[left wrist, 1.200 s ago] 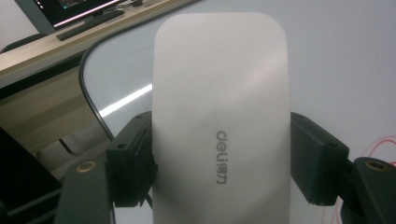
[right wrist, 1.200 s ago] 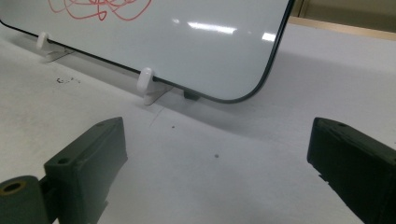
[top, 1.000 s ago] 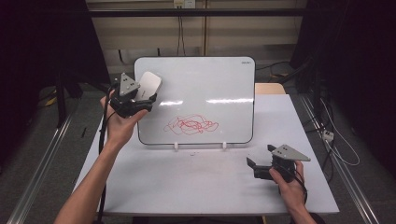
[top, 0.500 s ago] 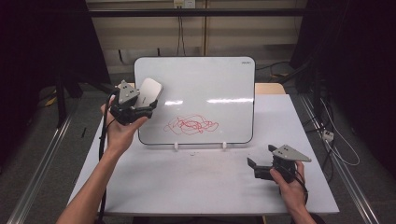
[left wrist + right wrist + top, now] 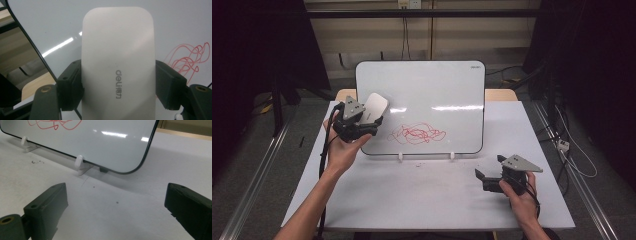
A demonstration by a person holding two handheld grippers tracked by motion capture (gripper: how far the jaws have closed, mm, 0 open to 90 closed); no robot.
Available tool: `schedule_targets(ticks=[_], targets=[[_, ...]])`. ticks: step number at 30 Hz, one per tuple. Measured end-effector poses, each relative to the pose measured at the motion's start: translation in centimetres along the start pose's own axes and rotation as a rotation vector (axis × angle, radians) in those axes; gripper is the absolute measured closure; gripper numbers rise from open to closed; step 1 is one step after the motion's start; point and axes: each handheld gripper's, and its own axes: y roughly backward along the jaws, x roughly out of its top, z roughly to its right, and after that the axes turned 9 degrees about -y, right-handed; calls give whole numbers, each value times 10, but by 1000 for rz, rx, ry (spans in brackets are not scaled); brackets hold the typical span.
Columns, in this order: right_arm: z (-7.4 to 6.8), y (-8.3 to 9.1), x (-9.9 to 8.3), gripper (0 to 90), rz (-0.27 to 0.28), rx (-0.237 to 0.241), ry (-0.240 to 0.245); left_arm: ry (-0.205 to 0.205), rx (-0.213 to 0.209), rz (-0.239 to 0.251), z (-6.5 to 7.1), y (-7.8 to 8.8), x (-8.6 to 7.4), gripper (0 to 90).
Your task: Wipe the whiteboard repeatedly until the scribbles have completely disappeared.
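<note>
While the whiteboard (image 5: 422, 95) stood propped on its two white clips at the back of the worktop (image 5: 422, 200), we held the eraser (image 5: 375, 107) against the board's left part, up and to the left of the red scribble (image 5: 417, 133). The left gripper (image 5: 362, 120) had its fingers (image 5: 72, 85) closed on the eraser's two long sides, as the left gripper view showed, with the branded back facing the camera. To do the wipe well, we judged that the eraser's face had to lie flat on the board, and that the stroke should run down and toward the scribble with light, even pressure, since a hard push could tip the board back off its clips. The right gripper (image 5: 492, 180) rested low on the worktop, well apart from the board's lower right corner, its fingers (image 5: 47, 205) spread wide with nothing between them; we judged it free to steady the board's edge.
</note>
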Motion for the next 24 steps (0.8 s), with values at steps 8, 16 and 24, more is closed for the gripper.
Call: schedule_targets(ticks=[8,16,24], targets=[[0,0,0,48,1,7,4,7,23,-22,4,0,-11,308],[0,0,0,48,3,7,8,-21,35,-44,11,-4,-15,308],[-1,0,0,48,3,7,8,-48,26,-58,19,-10,-16,308]])
